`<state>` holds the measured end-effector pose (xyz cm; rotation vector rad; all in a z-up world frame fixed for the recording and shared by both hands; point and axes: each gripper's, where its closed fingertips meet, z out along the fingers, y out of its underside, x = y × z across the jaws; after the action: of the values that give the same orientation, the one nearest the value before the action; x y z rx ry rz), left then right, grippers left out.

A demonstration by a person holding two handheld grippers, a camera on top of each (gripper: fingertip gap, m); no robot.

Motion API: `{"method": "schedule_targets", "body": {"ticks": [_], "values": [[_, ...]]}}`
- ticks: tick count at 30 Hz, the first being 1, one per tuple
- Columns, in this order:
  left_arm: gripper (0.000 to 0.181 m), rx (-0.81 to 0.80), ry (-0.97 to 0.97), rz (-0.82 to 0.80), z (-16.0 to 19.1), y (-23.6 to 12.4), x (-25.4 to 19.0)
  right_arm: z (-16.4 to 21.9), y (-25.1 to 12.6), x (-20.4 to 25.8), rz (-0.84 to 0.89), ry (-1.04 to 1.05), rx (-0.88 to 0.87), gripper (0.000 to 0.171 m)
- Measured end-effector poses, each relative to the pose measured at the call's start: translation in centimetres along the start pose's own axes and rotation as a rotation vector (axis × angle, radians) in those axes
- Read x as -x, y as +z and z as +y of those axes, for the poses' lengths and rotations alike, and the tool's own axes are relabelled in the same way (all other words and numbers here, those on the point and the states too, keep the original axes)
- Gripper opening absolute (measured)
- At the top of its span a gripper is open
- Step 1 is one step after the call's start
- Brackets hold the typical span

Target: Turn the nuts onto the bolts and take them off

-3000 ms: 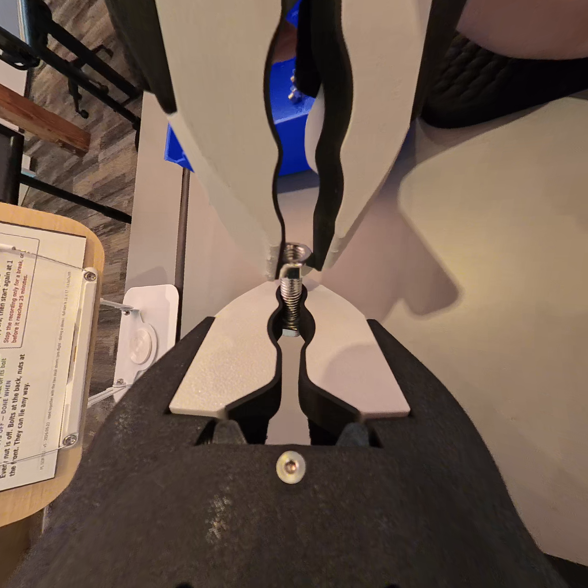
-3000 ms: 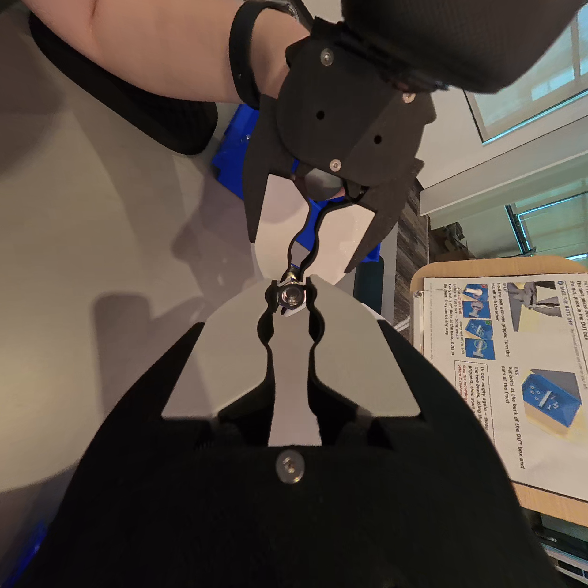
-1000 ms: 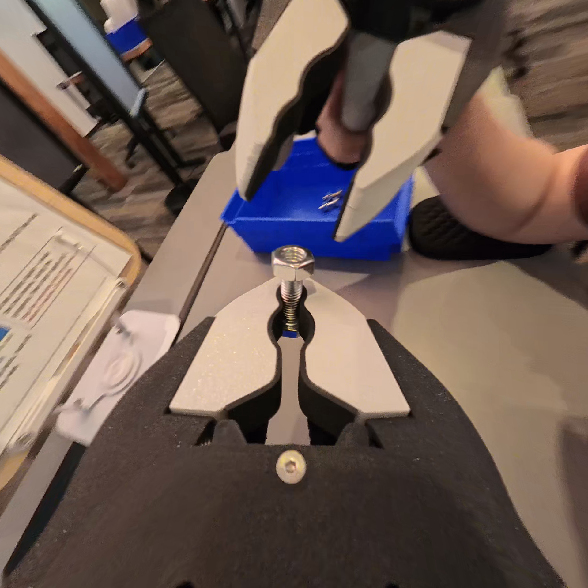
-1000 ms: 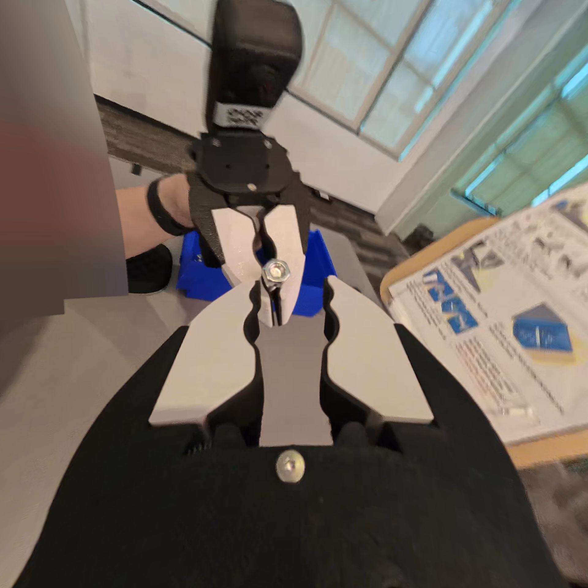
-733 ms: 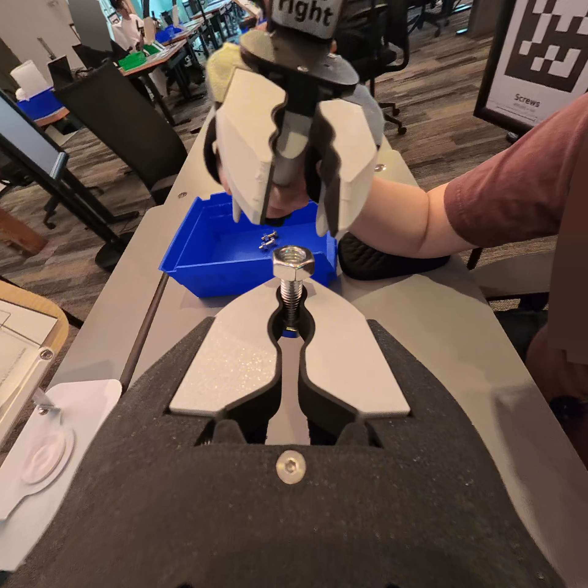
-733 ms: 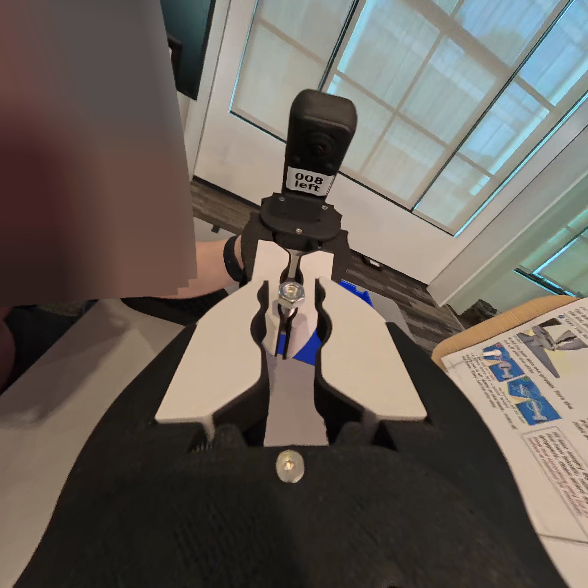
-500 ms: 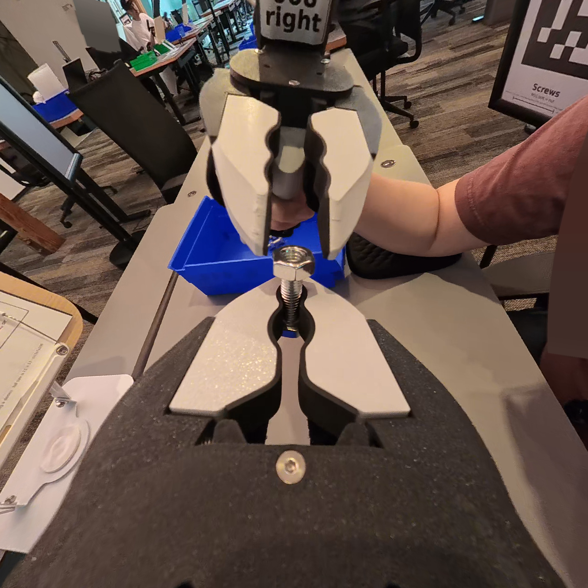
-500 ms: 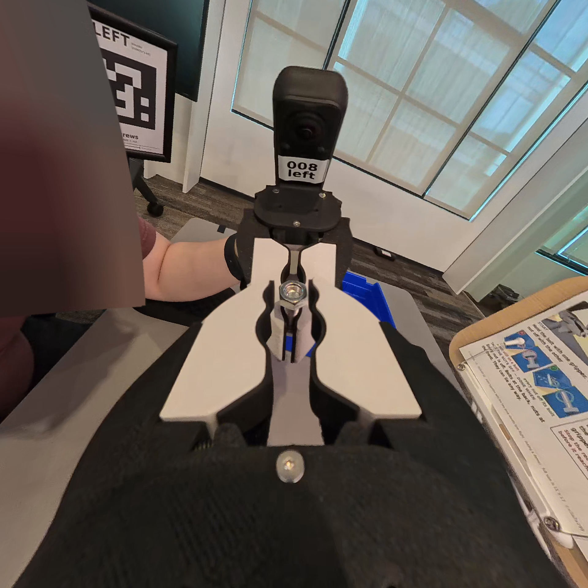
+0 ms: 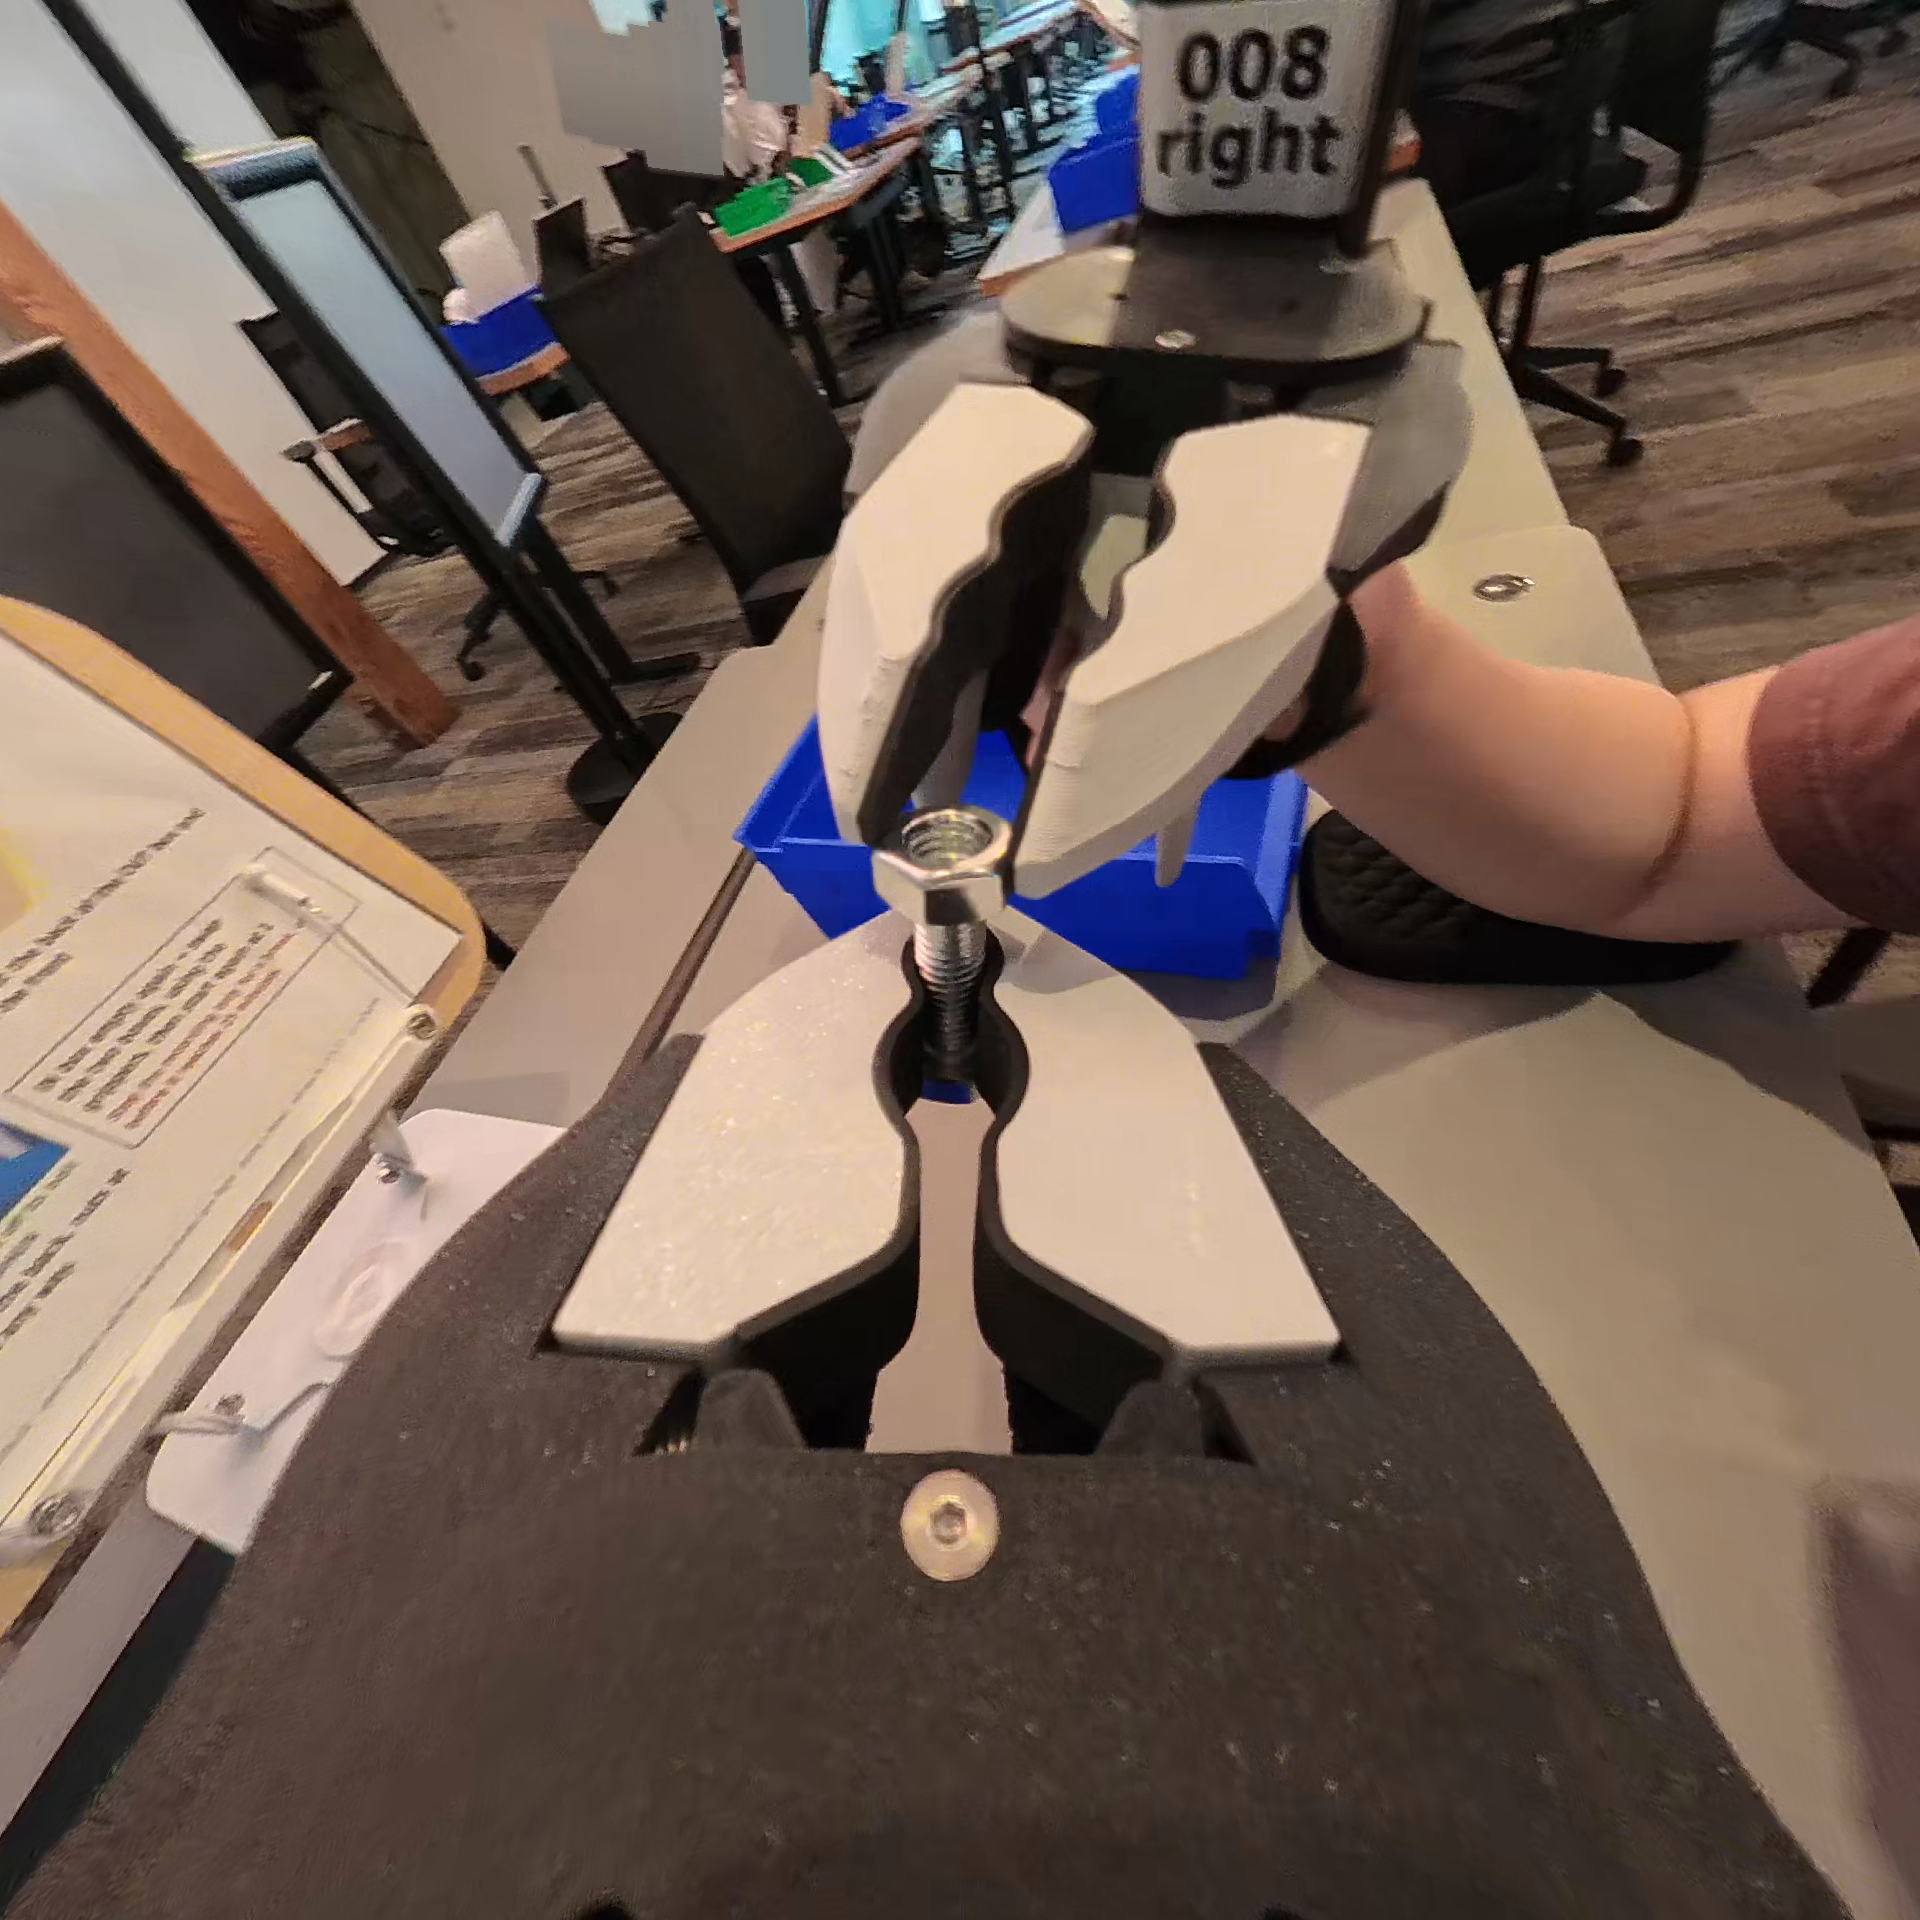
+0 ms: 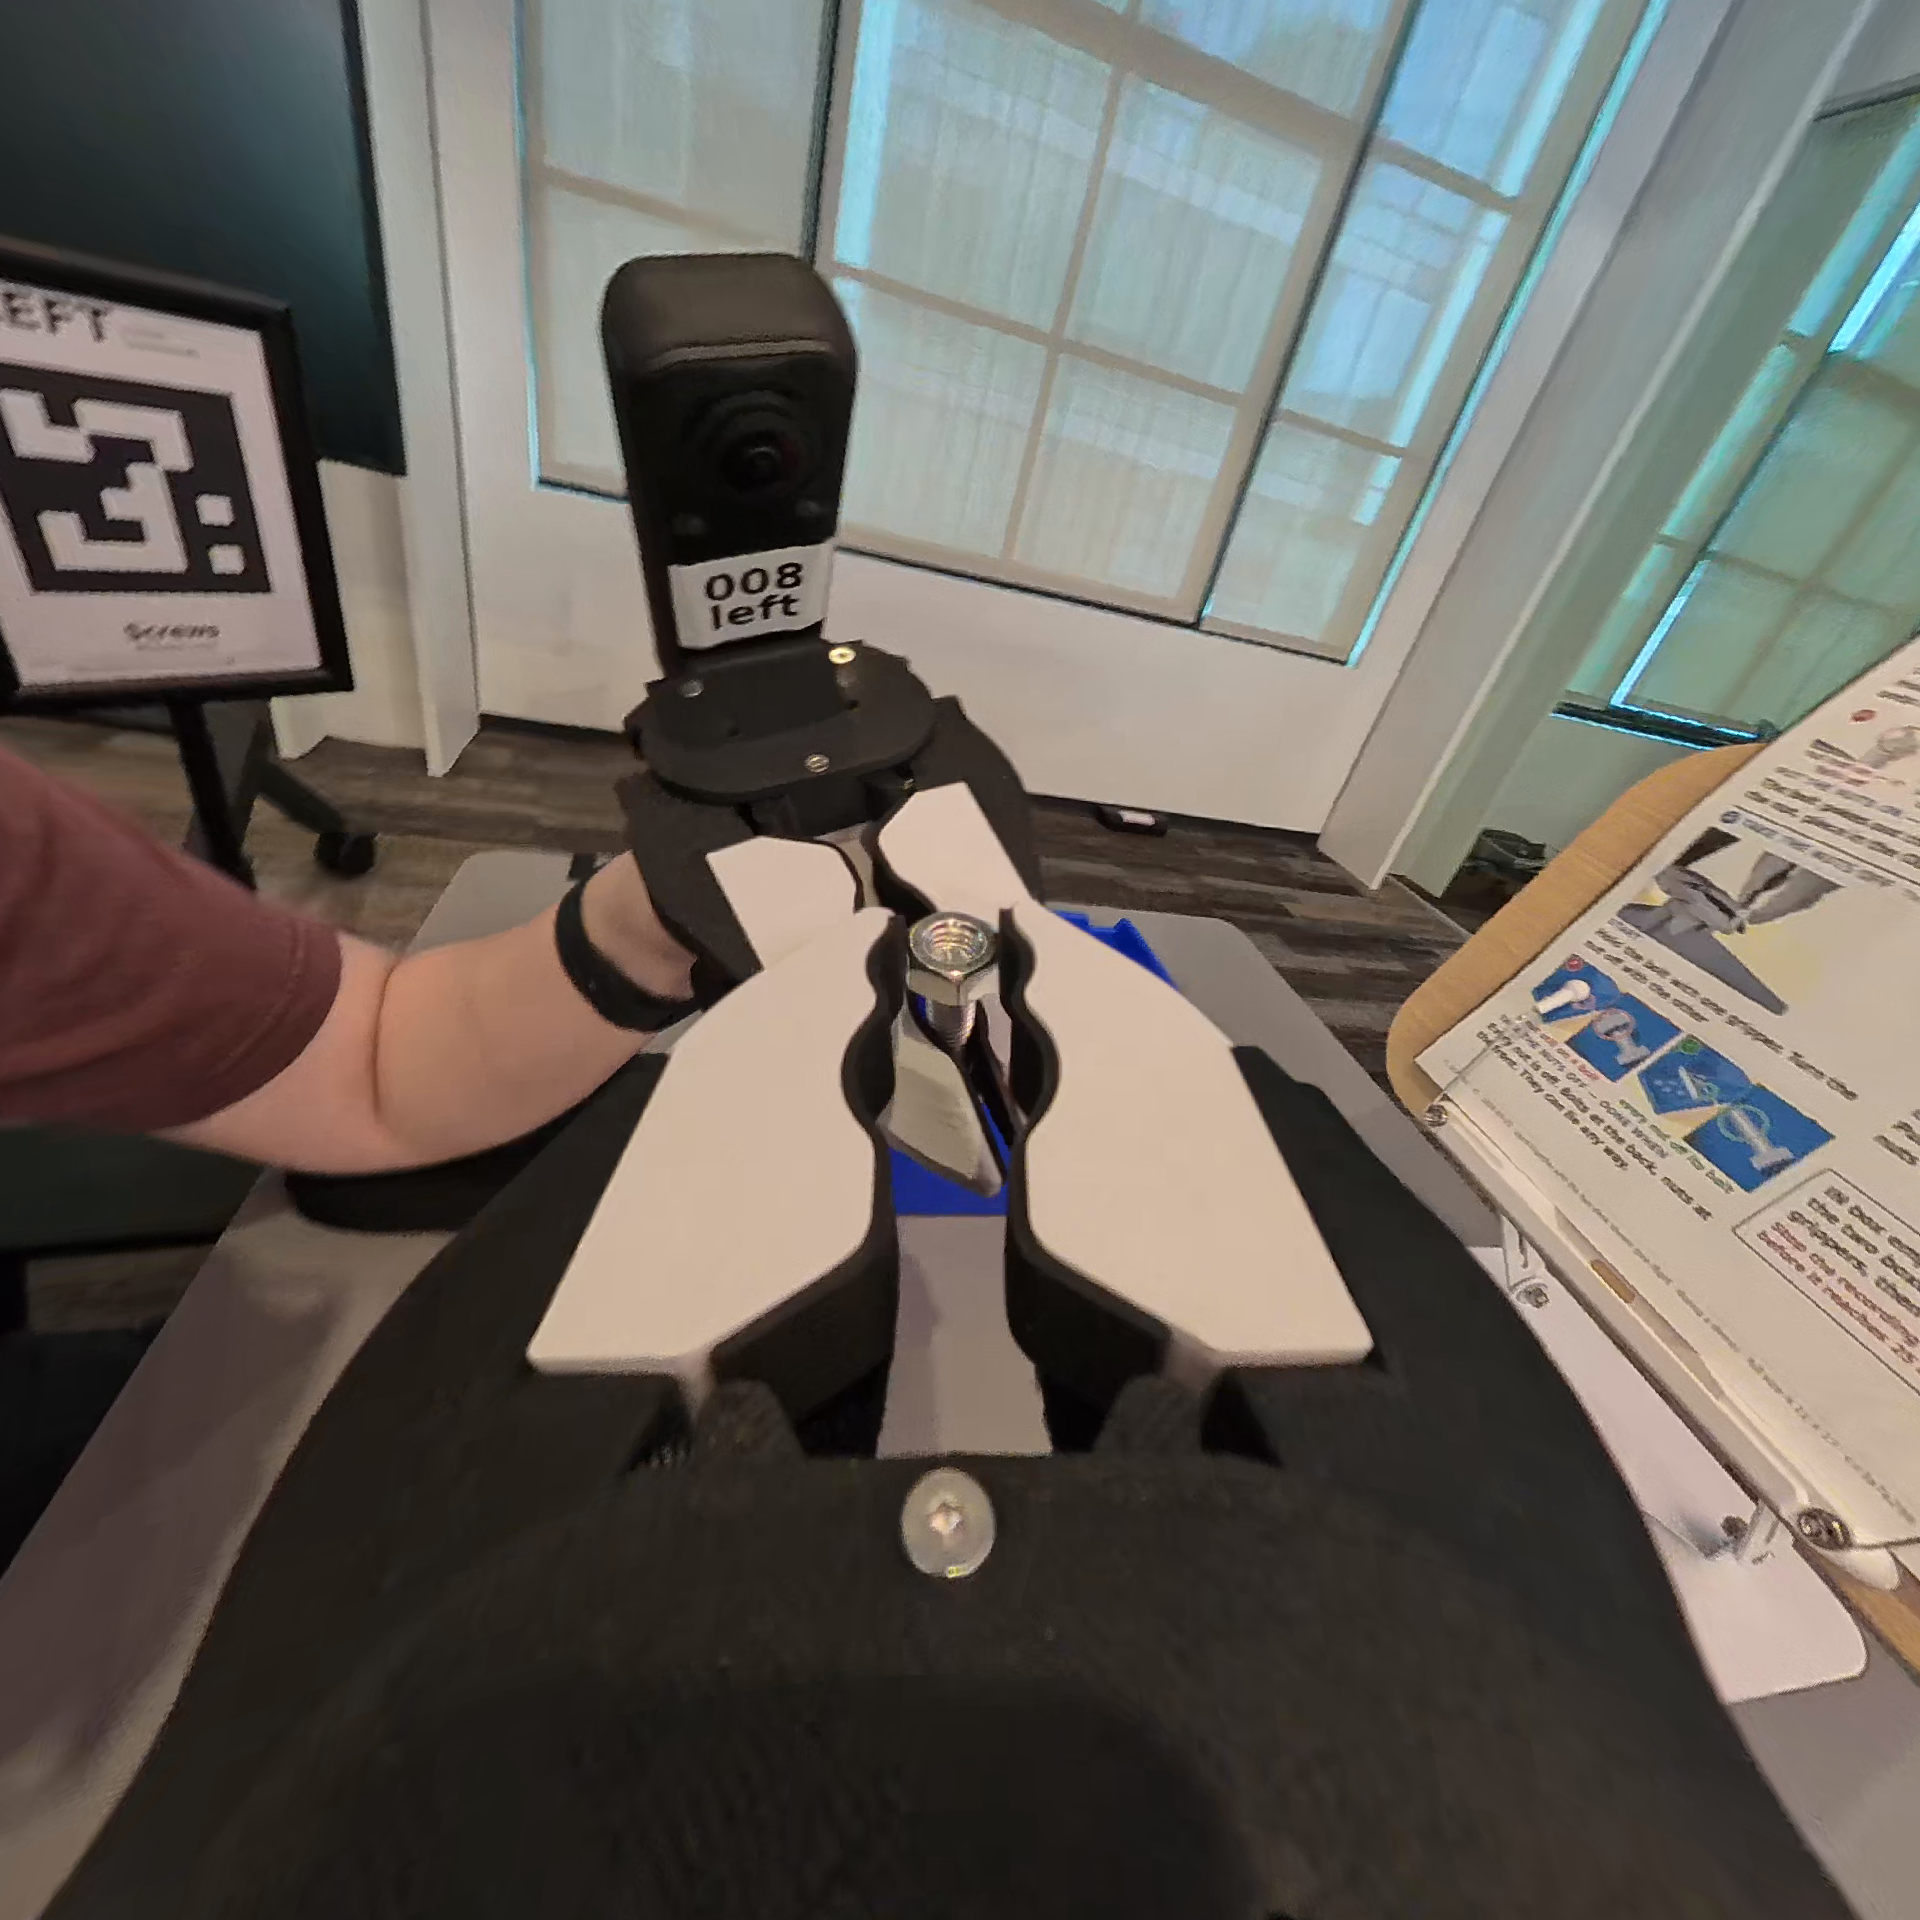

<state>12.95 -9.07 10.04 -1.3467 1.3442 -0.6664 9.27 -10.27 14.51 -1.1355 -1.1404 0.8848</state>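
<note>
Gripping bolt [image 9: 951, 997], left claw [image 9: 954, 971]; right claw [image 10: 948, 940] straddling nut [image 9: 943, 864]

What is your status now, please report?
Left gripper shut on bolt. Right gripper open around nut, not yet clamped. Nothing in the way.

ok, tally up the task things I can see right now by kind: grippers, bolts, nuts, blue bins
Grippers: 2, the left gripper shut on the bolt and the right gripper open around the nut
Silver threaded steel bolts: 1
Silver hexagonal steel nuts: 1, on the bolt's tip
Blue plastic bins: 1
Total: 5
</note>
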Motion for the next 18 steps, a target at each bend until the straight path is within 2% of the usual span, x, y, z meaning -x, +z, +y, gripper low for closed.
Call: {"method": "schedule_targets", "body": {"ticks": [4, 9, 14, 18], "values": [[0.003, 0.015, -0.015, -0.116, 0.0, -0.5, 1.6, -0.2, 0.6, -1.1, 0.147, 0.034, -0.035, 0.018], [0.003, 0.022, -0.068, -0.119, 0.3, -0.5, 1.8, -0.1, 1.0, -1.1, 0.218, 0.014, -0.045, 0.019], [0.003, -0.041, -0.085, 0.027, -0.8, -0.9, 0.0, -1.3, -0.1, 0.2, 0.05, 0.013, -0.049, 0.042], [0.003, -0.079, -0.029, 0.124, -1.6, -1.3, -1.8, -2.3, -1.1, 1.9, -0.122, 0.05, -0.113, 0.051]]}}
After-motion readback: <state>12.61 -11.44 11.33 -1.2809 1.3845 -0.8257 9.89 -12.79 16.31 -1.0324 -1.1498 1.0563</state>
